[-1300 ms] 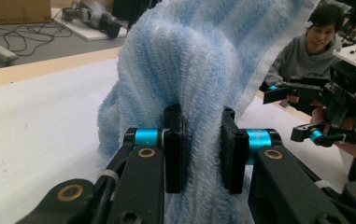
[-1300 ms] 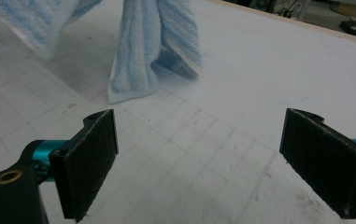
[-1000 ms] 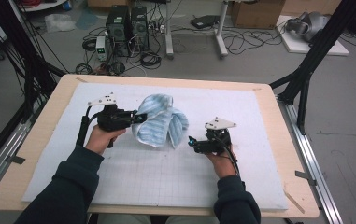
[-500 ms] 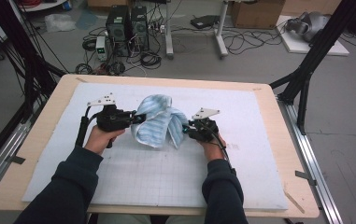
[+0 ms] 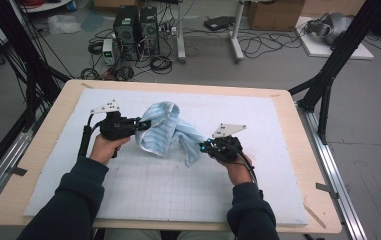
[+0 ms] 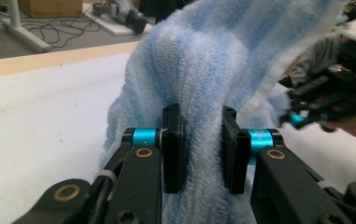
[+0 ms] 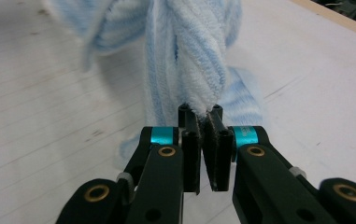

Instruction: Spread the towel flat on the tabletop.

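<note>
A light blue striped towel point(image 5: 164, 131) hangs bunched between my two grippers above the white mat. My left gripper point(image 5: 140, 125) grips its left side; in the left gripper view its pads point(image 6: 172, 147) press a thick fold of the towel point(image 6: 213, 60). My right gripper point(image 5: 204, 147) holds the towel's right end. In the right gripper view its jaws point(image 7: 202, 116) have just closed and pinch a twisted end of the towel point(image 7: 196, 51). The right gripper point(image 6: 325, 95) also shows at the right edge of the left gripper view.
A white gridded mat point(image 5: 178, 185) covers most of the wooden table point(image 5: 308, 150). Black frame posts point(image 5: 328, 75) stand at the table's left and right corners. Computer cases point(image 5: 138, 25) and cables lie on the floor beyond the far edge.
The right gripper moved left to the towel, shut on its edge, then drew back right and toward the person, stretching the towel out. The left gripper stayed in place.
</note>
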A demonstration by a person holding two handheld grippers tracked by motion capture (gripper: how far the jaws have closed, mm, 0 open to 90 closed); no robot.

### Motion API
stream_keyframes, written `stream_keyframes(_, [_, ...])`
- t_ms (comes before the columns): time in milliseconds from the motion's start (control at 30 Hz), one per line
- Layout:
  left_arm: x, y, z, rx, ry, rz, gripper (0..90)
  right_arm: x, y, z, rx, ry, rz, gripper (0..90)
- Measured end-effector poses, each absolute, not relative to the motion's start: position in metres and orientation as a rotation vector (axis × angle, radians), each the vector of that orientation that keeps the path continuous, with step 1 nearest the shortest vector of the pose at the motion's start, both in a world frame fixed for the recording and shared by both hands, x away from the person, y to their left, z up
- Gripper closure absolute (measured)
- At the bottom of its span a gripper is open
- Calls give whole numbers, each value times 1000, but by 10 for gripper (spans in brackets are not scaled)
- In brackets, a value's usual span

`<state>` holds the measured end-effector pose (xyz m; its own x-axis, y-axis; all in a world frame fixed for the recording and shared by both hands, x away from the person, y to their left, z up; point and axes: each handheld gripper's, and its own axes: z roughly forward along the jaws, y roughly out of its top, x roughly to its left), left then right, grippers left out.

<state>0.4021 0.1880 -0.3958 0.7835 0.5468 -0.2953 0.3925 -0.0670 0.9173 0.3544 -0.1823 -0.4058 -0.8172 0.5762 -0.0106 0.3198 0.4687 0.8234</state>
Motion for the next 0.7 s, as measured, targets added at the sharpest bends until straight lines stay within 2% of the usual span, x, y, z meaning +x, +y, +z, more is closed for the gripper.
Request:
stream_keyframes(433, [410, 170, -415, 1742, 779, 135, 706, 291, -196, -404, 671, 2530, 1292, 867])
stream_keyframes(700, [414, 175, -418, 1746, 861, 230, 663, 271, -199, -406, 650, 2554, 1329, 866])
